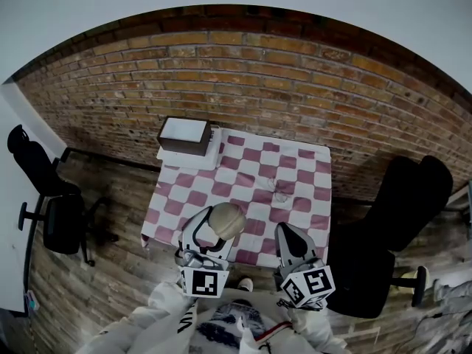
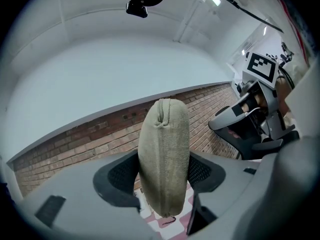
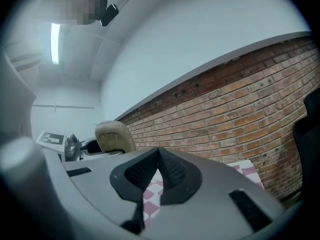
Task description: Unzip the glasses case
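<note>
Beige fabric glasses case (image 2: 163, 149), clamped upright in the left gripper (image 2: 162, 174).
The right gripper (image 3: 159, 159) has its jaws pressed together, empty.

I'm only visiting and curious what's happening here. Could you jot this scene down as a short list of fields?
Left claw: shut on the glasses case, held on end
Right claw: shut, empty
Zip: looks closed
Tablecloth: pink-and-white checks
On it: box at the far left corner
Around: brick wall, black chair left, another right
</note>
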Demonstrator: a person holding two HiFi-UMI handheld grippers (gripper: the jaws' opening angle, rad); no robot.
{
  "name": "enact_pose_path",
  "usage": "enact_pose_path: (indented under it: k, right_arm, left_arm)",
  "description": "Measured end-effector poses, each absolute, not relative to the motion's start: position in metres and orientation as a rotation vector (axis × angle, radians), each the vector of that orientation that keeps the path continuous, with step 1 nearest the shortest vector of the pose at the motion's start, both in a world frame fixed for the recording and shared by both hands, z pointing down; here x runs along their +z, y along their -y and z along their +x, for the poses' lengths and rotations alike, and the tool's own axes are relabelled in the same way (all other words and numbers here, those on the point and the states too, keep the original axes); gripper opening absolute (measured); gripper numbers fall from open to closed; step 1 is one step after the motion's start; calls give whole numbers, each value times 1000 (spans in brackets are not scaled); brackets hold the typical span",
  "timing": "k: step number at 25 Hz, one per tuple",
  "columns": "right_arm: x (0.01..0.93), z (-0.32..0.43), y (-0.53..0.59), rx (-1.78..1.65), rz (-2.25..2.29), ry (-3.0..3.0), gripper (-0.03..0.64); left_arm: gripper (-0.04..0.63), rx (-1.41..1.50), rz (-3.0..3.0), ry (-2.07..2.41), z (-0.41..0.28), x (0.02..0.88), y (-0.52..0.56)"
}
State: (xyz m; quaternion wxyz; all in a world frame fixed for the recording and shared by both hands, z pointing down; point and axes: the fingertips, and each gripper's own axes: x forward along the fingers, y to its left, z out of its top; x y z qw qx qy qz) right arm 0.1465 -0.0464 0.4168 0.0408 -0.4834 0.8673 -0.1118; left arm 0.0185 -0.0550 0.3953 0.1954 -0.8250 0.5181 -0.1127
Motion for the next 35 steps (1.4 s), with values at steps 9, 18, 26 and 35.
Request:
enact_pose_path:
  k: [9, 18, 26, 35]
  right_arm:
    - [413, 157, 52, -311, -1455, -2666, 14]
    - [419, 151, 55, -263, -1481, -2705, 14]
    - [424, 149, 59, -240, -1511, -2727, 14]
    - [425, 144, 61, -213, -1526, -2754, 15]
  left_arm:
    - [276, -288, -2382, -1389, 39, 383, 62]
    - [276, -64, -2590, -1382, 41, 376, 76]
    - [276, 40, -2715, -1339, 48, 358, 88]
    - [276, 147, -2838, -1328, 52, 335, 98]
